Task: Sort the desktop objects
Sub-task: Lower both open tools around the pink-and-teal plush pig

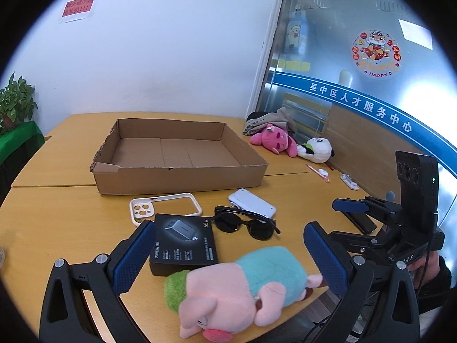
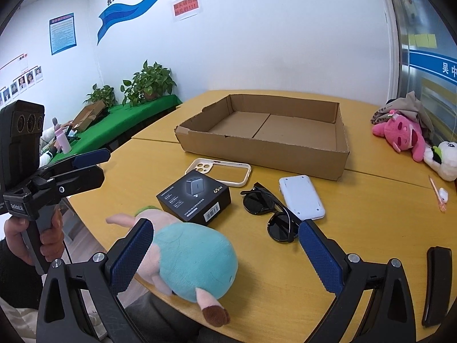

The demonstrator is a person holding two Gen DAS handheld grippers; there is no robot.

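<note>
Cardboard, corrugated and torn at one corner, forms the shallow open tray (image 1: 177, 168) at twelve o'clock on the smooth yellow-wood table (image 1: 57, 223); nothing lies inside it. Near the table's front edge lies a soft pig plush (image 1: 240, 283) with pink limbs, a teal body and a fuzzy green patch. The left gripper (image 1: 228, 257) hovers with its ribbed blue pads spread wide to either side of the plush, gripping nothing. The right gripper (image 2: 225, 257) is likewise wide apart and empty, the teal body sitting just off its left pad.

At eleven o'clock from the plush, touching it, is a matte black charger box (image 1: 184, 243). Beyond that sits a cream phone case (image 1: 165, 205), an open rounded frame. Glossy black sunglasses (image 1: 245, 223) lie at one o'clock, and a white rounded-rectangle device (image 1: 252, 203) is just behind them. Well away at two o'clock, a pink plush (image 1: 274, 140) and a panda plush (image 1: 317, 148) rest against a wood panel, with a thin pink pen (image 1: 318, 173) nearby.
</note>
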